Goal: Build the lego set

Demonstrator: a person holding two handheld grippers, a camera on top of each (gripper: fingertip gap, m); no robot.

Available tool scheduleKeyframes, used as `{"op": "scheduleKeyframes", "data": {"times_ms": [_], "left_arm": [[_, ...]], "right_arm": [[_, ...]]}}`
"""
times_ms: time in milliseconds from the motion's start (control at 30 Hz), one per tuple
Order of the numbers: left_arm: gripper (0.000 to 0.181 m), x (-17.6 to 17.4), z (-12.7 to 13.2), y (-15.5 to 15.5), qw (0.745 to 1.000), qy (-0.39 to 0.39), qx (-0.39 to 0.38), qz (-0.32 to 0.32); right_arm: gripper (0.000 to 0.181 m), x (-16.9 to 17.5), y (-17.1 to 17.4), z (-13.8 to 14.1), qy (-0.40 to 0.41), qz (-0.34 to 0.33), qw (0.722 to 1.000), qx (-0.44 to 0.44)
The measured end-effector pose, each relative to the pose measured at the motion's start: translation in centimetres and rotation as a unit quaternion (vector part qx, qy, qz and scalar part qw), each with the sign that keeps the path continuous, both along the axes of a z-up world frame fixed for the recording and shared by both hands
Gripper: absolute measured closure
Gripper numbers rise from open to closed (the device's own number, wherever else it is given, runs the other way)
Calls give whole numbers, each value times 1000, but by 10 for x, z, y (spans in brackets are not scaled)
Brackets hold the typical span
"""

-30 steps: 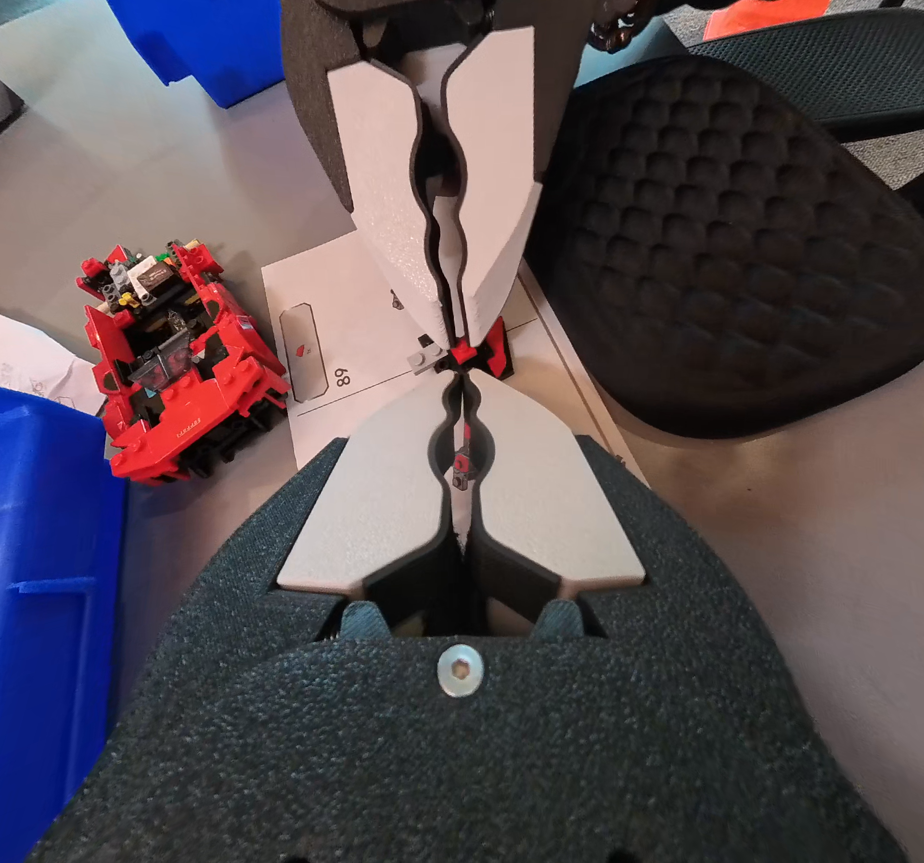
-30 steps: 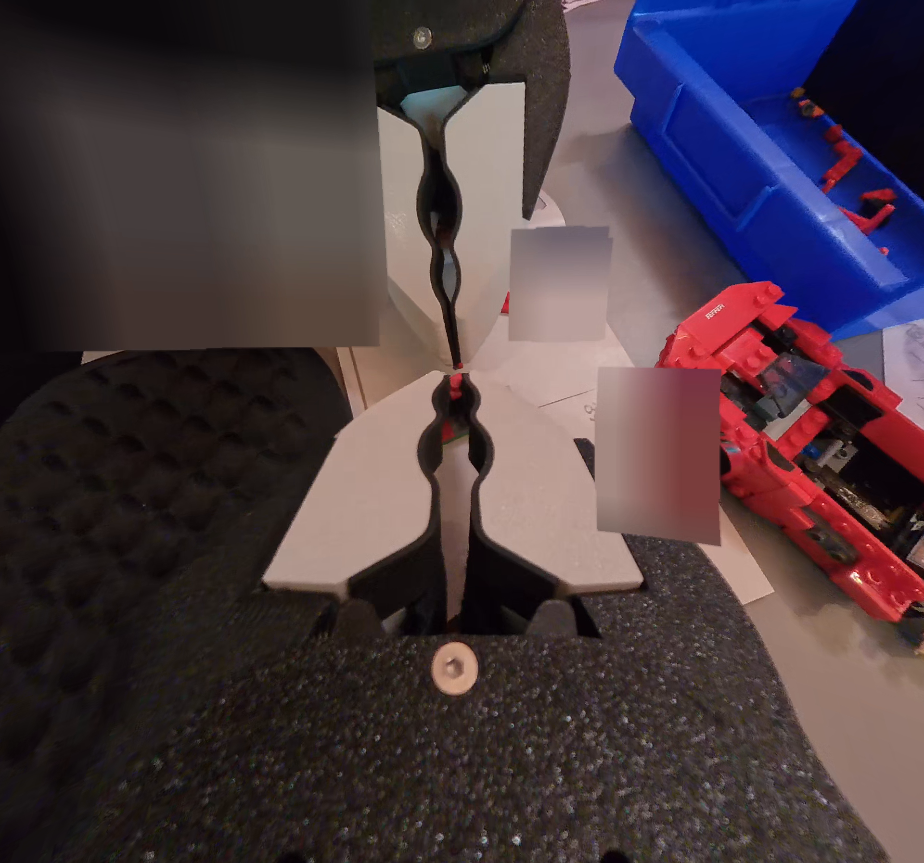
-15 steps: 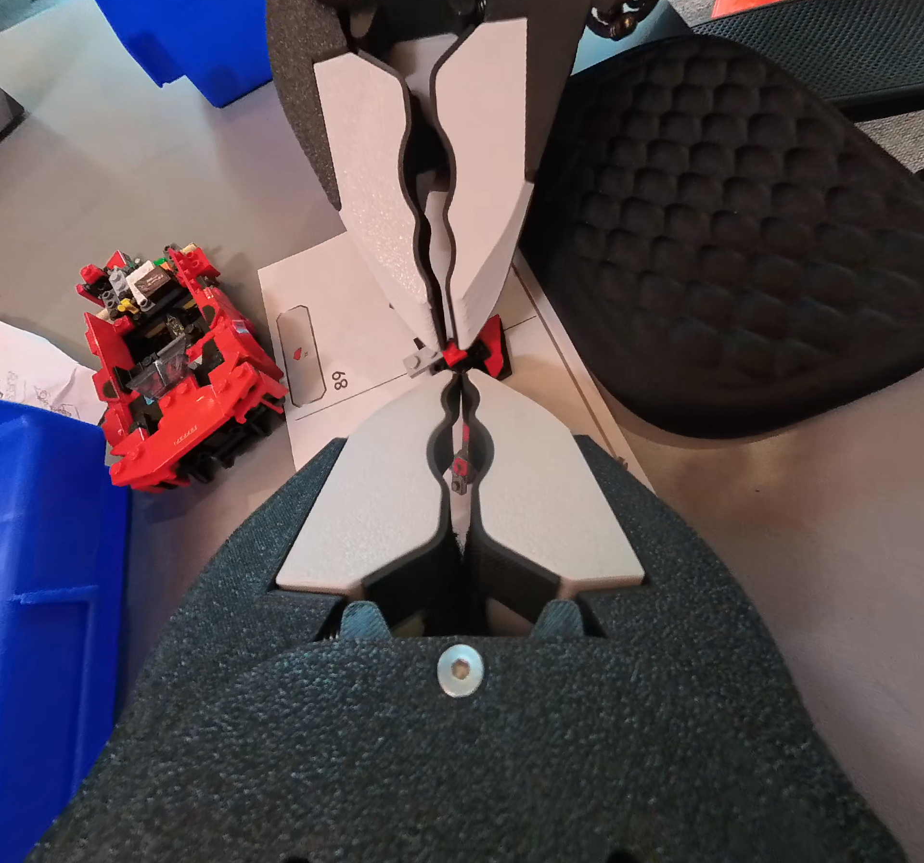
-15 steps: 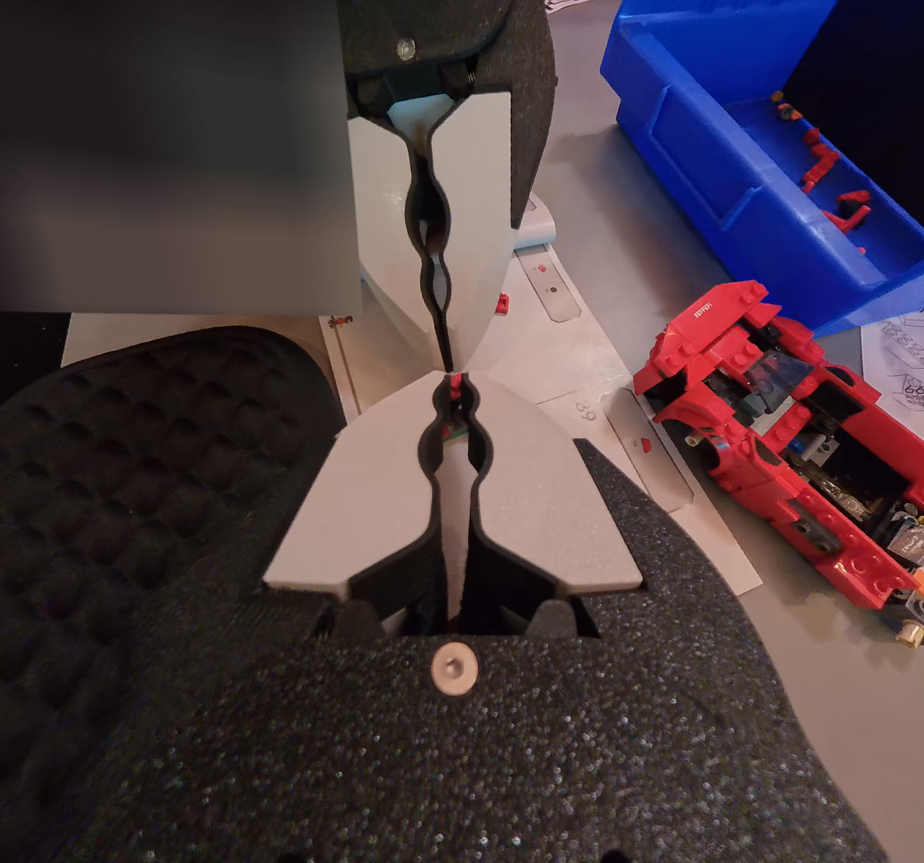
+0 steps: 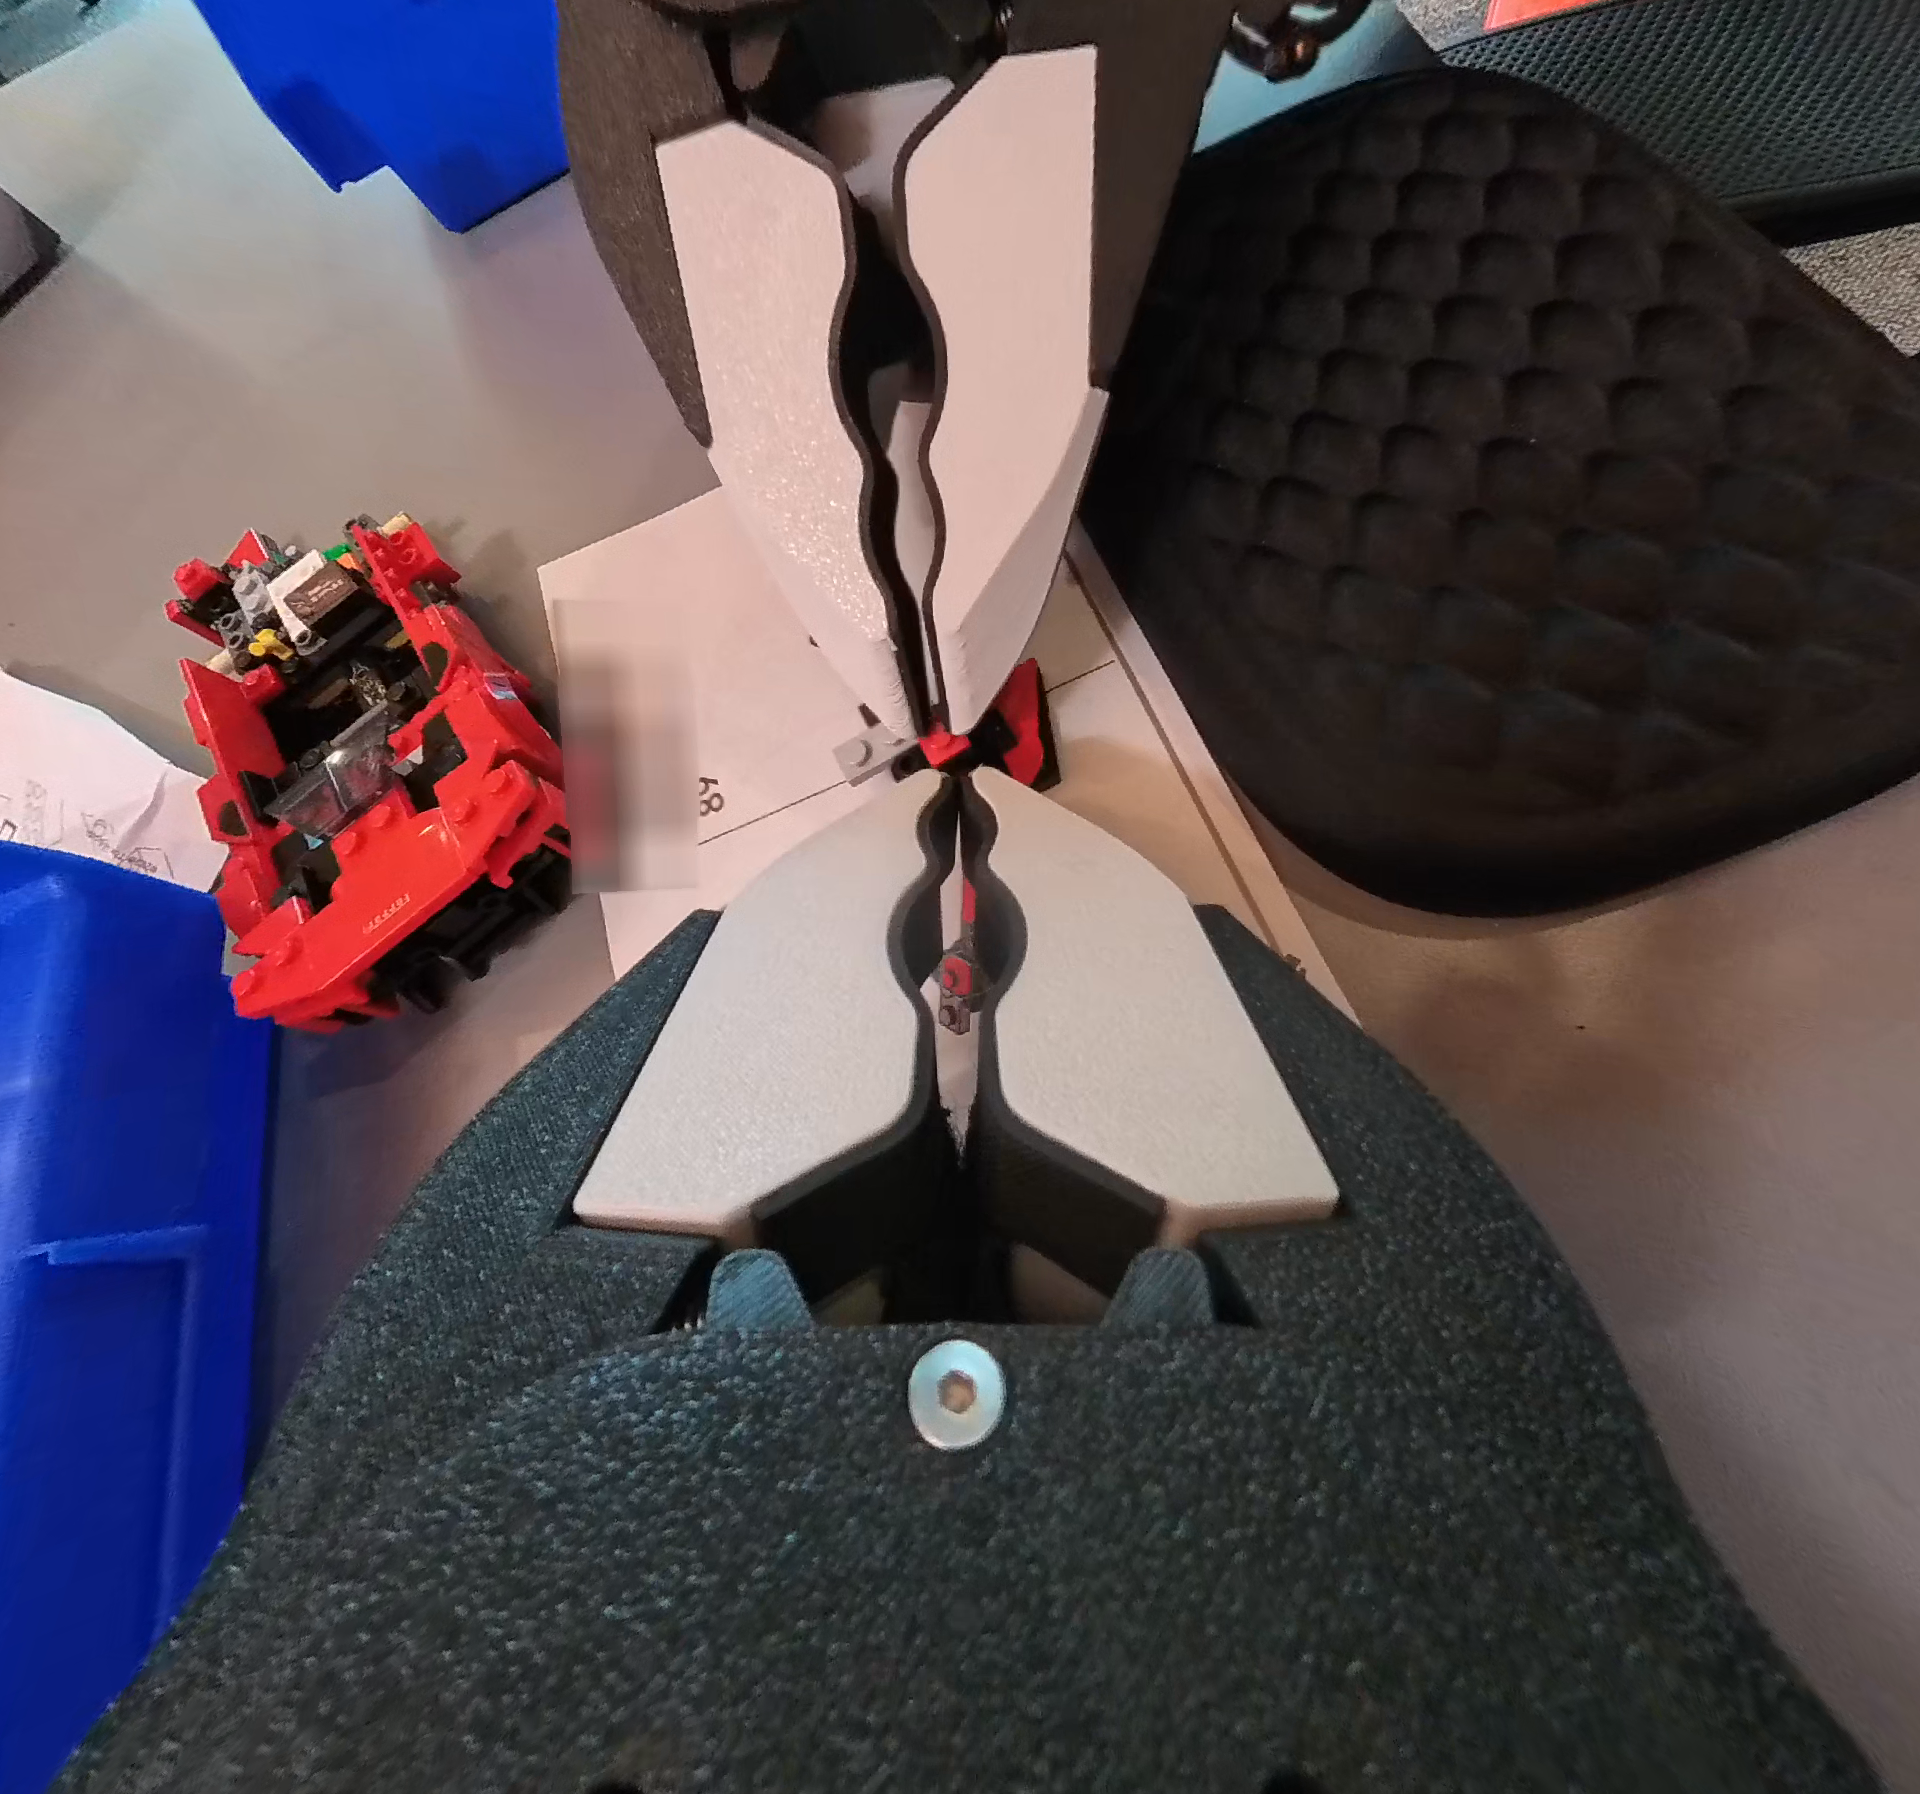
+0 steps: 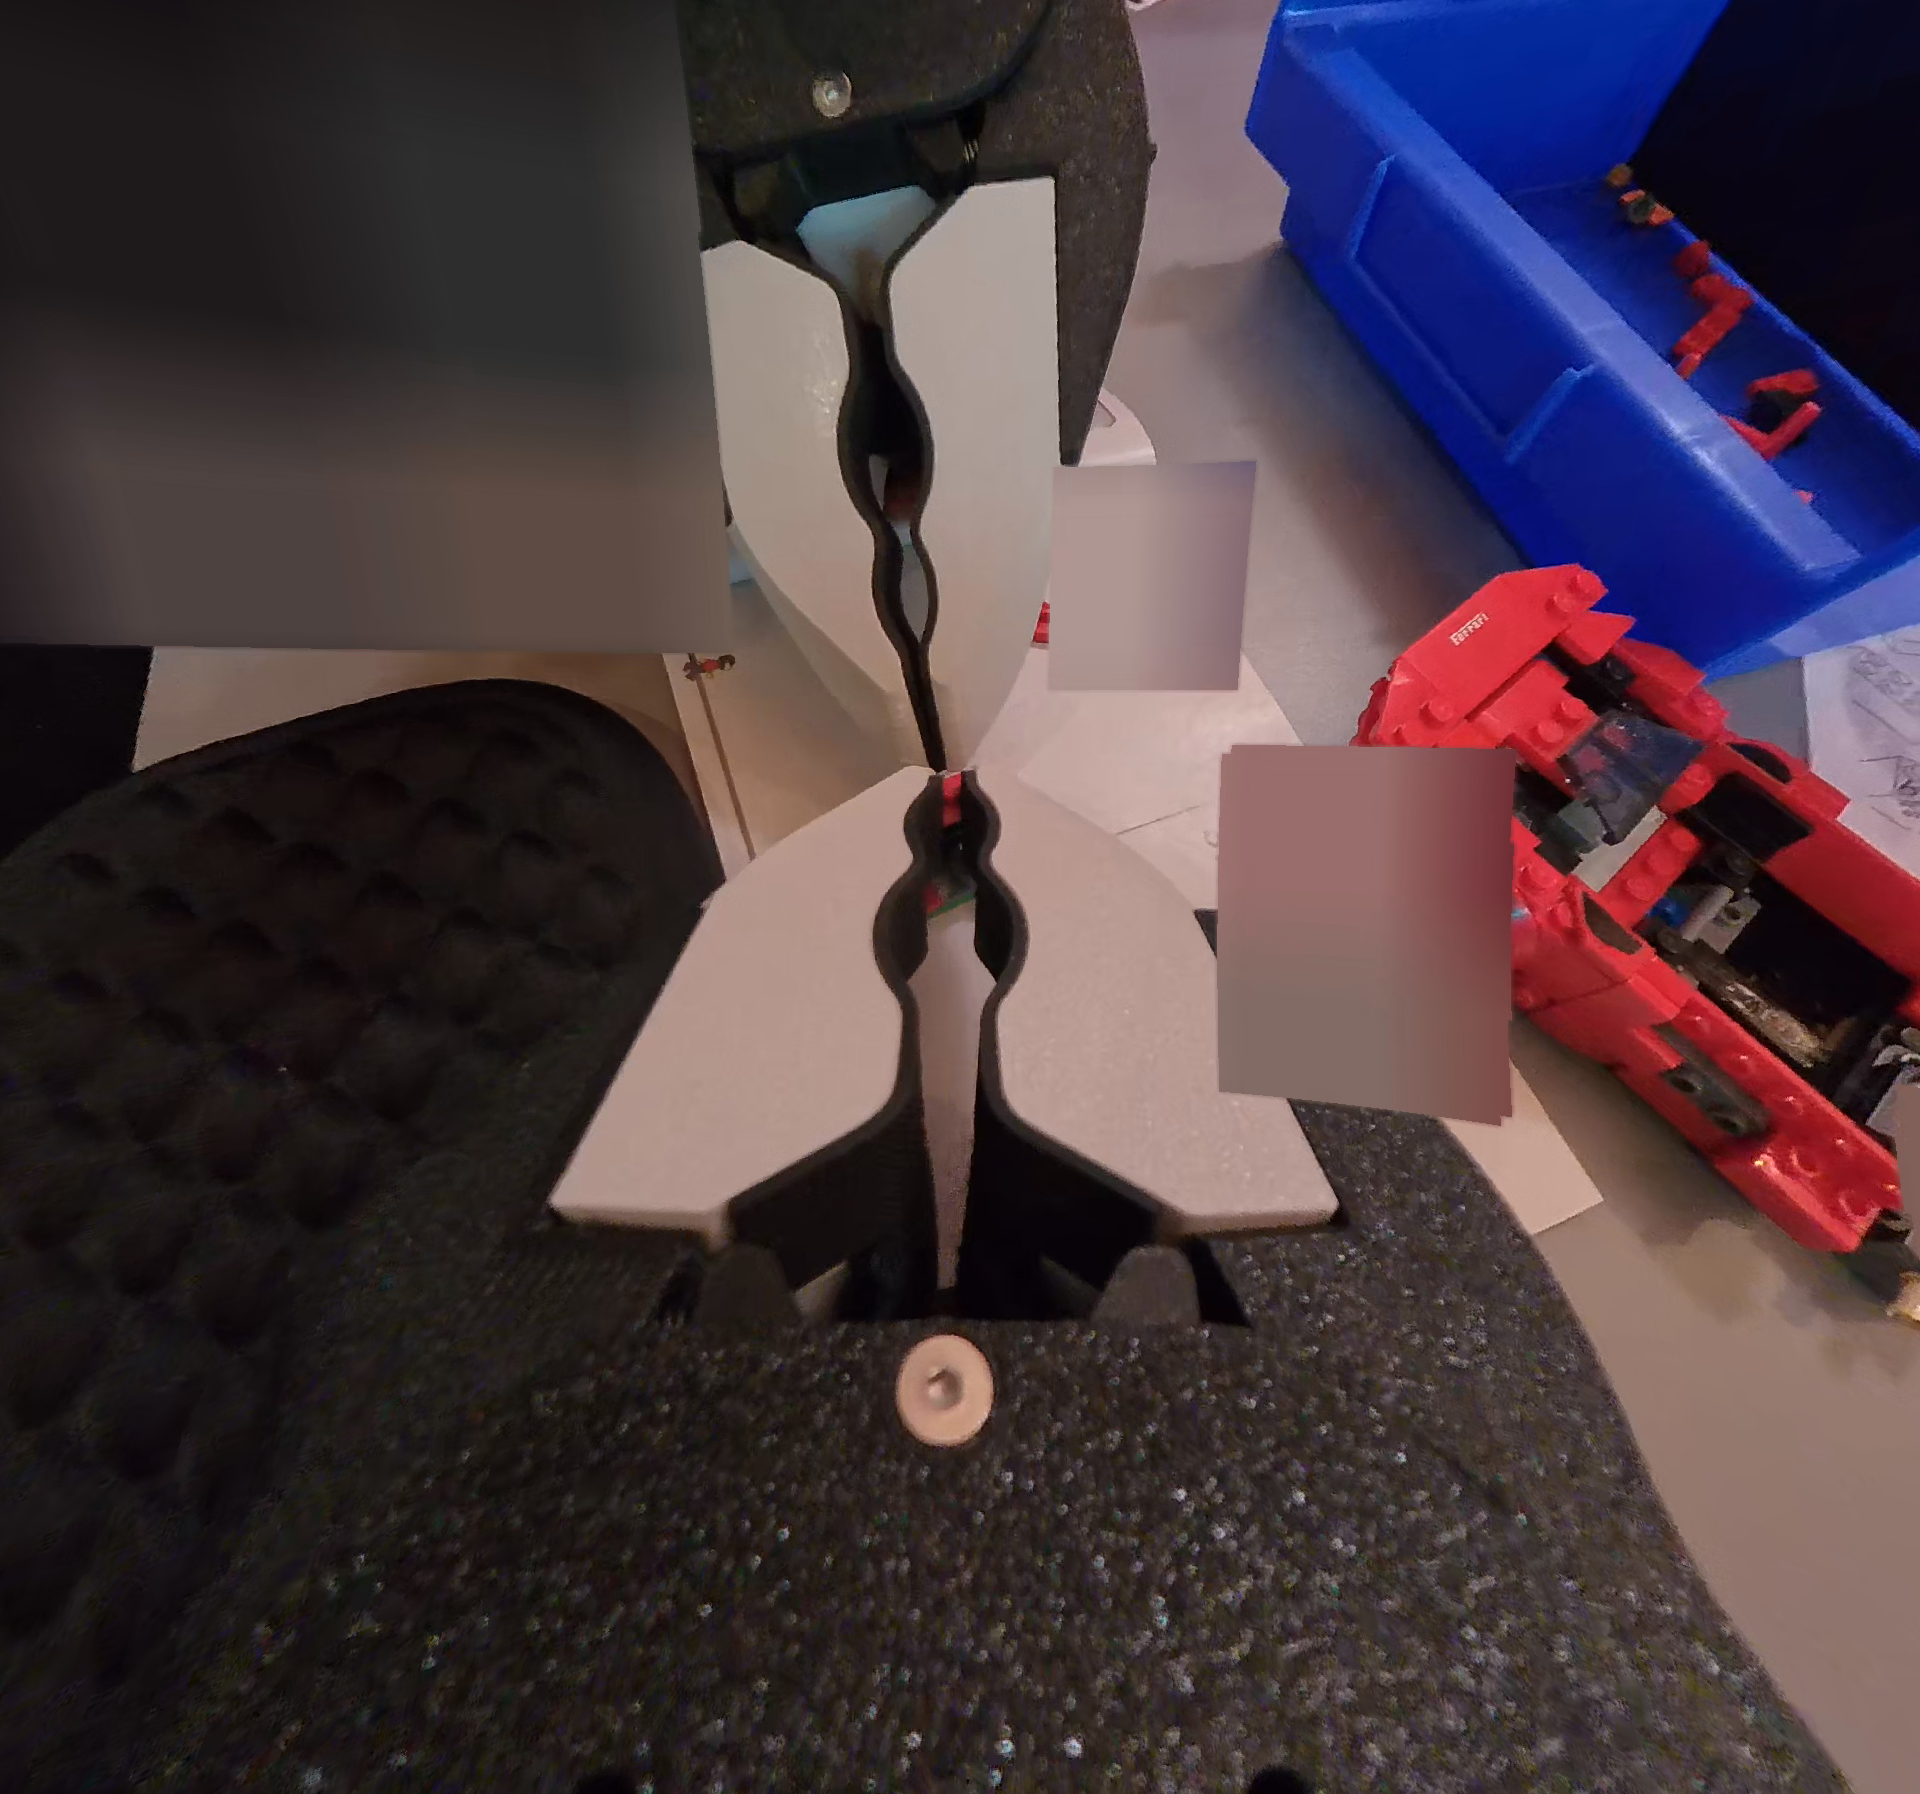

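Note:
My left gripper (image 5: 951, 794) and right gripper (image 6: 951, 783) meet tip to tip above the instruction sheet (image 5: 748, 622). Both are shut on one small red, black and grey lego sub-assembly (image 5: 940, 749). In the left wrist view the right gripper (image 5: 920, 721) comes in from the top, and a thin red and grey part (image 5: 958, 975) shows between my left fingers. In the right wrist view a sliver of red brick (image 6: 950, 797) shows between my right fingertips. The partly built red lego car (image 5: 364, 788) lies on the table to the left, apart from both grippers; it also shows in the right wrist view (image 6: 1714, 913).
A black quilted chair cushion (image 5: 1507, 497) fills the side beside the sheet. A blue bin (image 6: 1538, 310) holding loose red pieces stands behind the car. More blue bins (image 5: 384, 30) (image 5: 94, 1225) stand at the far and near left. Another paper (image 5: 73, 788) lies by the car. The tips of both grippers are at nearly the same place.
Both grippers stay shut and tip to tip on the small sub-assembly. The pair has only shifted slightly over the sheet; the car has not moved.

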State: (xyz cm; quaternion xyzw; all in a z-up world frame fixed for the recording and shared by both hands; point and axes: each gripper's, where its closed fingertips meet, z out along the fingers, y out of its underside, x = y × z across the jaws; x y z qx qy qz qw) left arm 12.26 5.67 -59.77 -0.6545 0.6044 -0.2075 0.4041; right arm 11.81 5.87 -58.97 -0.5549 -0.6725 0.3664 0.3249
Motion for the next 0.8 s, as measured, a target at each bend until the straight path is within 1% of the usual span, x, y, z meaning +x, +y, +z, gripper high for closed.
{"op": "scheduleKeyframes", "data": {"times_ms": [67,200,267,467,567,700,733,800], "left_arm": [[181,0,2,2,1000,-6,2,5],[181,3,7,3,1000,-22,15,9],[181,4,5,3,1000,-13,18,5],[181,4,5,3,1000,-17,1,3],[181,3,5,3,1000,-19,-9,2],[181,4,5,3,1000,-18,-3,3],[181,3,5,3,1000,-18,-3,5],[181,3,4,3,1000,-14,-4,4]], "right_arm": [[178,0,0,0,-3,-1,1000,-18],[177,0,0,-1,-4,0,1000,-19],[177,0,0,-1,-5,1,1000,-22],[177,1,-1,-2,-8,0,999,-34],[177,0,0,-2,-7,-3,1000,-28],[178,0,0,0,-2,-9,1000,-10],[178,0,1,0,-1,-10,1000,-18],[171,1,-1,1,-4,-1,999,-37]]}}
